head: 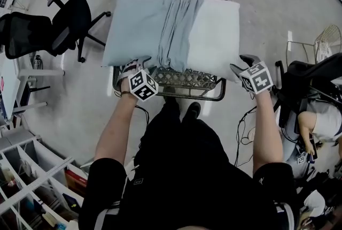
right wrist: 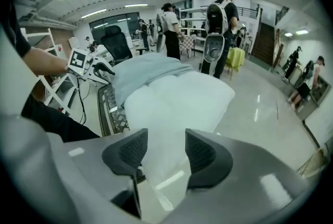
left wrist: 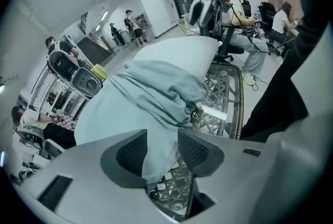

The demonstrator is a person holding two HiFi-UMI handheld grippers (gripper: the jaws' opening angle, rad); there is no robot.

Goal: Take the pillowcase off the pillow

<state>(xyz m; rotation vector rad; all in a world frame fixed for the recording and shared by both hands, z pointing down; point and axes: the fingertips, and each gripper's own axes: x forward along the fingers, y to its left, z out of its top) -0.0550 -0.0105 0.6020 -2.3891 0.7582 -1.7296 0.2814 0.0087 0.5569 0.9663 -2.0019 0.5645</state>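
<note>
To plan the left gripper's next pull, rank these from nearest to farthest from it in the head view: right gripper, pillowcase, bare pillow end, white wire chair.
1. pillowcase: at the left gripper, fabric between its jaws.
2. bare pillow end: further right.
3. right gripper: at the pillow's right corner.
4. white wire chair: far right.

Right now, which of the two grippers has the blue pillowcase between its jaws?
The left gripper: pillowcase cloth lies between its jaws, while the right gripper has only bare white pillow there.

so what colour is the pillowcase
Pale blue-grey: the pillowcase is bunched at the middle of the white pillow. It shows best in the head view.
</note>
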